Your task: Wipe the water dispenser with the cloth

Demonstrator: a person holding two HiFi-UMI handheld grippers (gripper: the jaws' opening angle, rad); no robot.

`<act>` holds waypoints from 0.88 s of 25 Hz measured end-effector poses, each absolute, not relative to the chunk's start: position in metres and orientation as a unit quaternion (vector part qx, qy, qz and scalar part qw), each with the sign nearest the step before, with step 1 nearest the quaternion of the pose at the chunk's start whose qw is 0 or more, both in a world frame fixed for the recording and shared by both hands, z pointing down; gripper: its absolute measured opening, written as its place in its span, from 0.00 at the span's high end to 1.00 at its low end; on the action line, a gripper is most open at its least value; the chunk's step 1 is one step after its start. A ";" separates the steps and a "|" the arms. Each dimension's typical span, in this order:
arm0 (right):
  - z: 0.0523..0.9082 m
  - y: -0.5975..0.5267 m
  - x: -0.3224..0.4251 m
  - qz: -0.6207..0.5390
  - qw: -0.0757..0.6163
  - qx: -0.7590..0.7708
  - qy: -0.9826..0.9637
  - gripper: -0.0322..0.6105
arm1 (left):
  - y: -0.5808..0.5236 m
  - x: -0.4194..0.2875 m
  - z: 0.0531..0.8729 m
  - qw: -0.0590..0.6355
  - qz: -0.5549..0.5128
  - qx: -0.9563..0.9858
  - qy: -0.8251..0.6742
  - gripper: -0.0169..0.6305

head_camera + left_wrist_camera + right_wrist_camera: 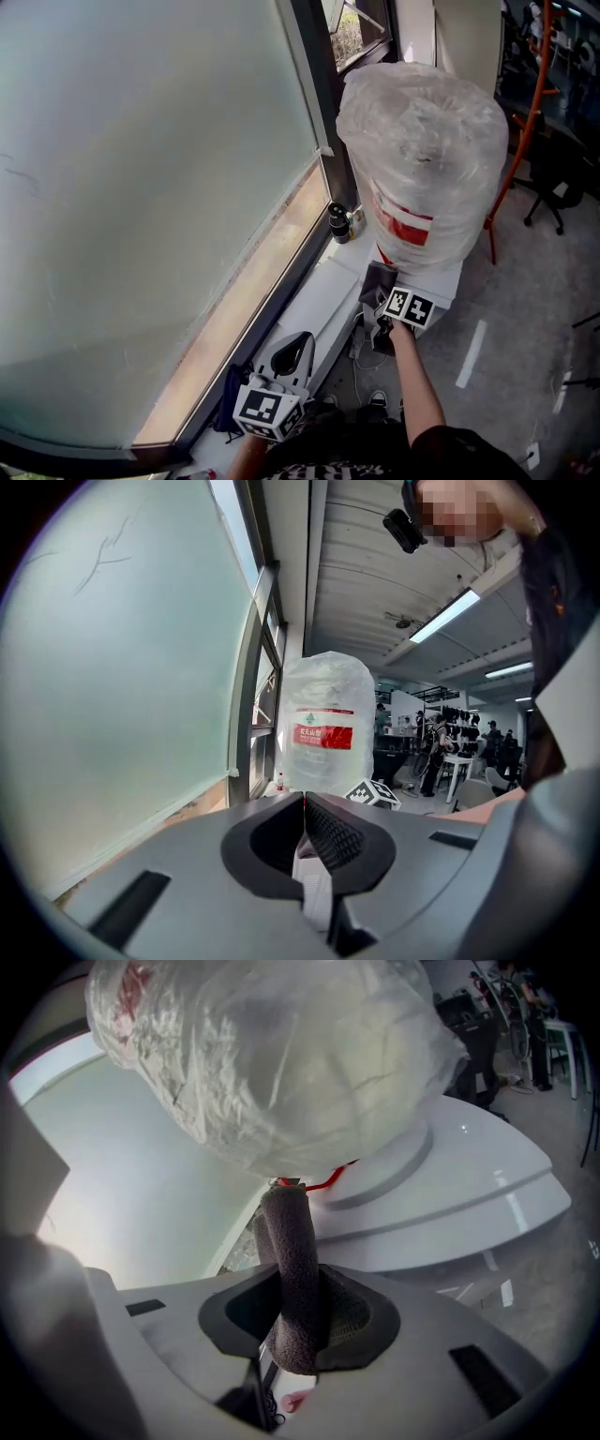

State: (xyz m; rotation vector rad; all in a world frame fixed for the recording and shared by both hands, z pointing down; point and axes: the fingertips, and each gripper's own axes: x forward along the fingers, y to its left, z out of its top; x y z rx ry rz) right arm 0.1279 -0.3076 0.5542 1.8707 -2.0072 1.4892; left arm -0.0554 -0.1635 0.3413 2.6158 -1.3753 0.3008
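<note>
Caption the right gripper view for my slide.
Right gripper holds a dark cloth near the wrapped bottle on the white dispenser.

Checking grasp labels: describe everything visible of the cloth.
The cloth is dark grey with a fuzzy, towel-like nap, bunched into a thick rolled band. It is clamped between the jaws of the right tool and sticks out beyond them, bending slightly. Its free end reaches the white top of the water dispenser, just under the plastic-wrapped bottle. Whether it actually touches either cannot be told. In the head view it shows as a dark patch at the dispenser's front edge.
</note>
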 end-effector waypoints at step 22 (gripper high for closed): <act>0.556 -0.222 0.263 0.471 -0.038 0.682 -0.558 0.77 | -0.179 0.012 0.347 0.091 0.087 0.933 -0.337 0.95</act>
